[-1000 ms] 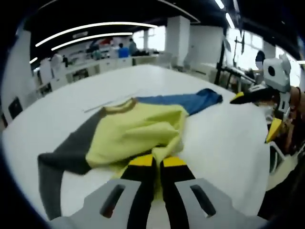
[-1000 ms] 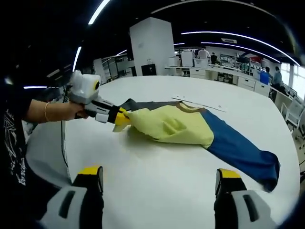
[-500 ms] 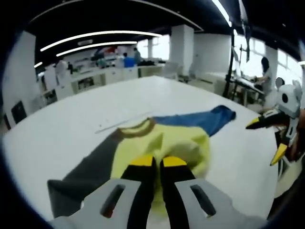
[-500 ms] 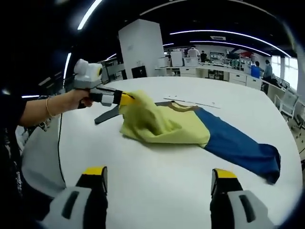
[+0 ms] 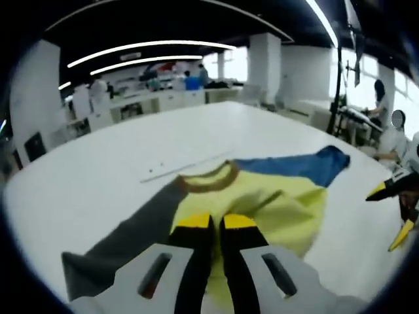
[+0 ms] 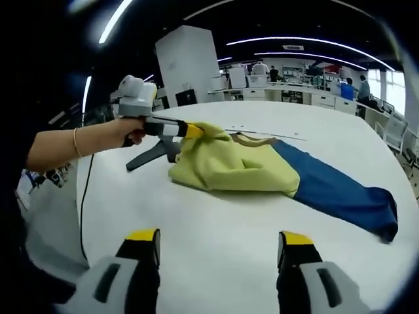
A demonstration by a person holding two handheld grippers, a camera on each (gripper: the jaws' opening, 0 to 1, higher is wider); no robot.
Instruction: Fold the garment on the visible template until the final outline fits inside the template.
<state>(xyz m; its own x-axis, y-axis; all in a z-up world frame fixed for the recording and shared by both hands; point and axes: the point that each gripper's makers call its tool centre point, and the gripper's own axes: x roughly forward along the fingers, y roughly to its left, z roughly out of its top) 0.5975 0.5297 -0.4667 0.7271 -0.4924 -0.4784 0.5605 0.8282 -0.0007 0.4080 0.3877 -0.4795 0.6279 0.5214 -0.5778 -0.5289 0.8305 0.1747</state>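
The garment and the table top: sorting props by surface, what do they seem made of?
The garment looks like soft matte knit cloth, probably cotton: it bunches where the left gripper lifts it. The table top looks smooth, hard, white, perhaps laminate; faint sheen.

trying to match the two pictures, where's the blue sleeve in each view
Left gripper view: the blue sleeve runs to the right of centre, past the yellow body.
Right gripper view: it stretches right and down from the yellow body.
Shared landmark: the brown collar.
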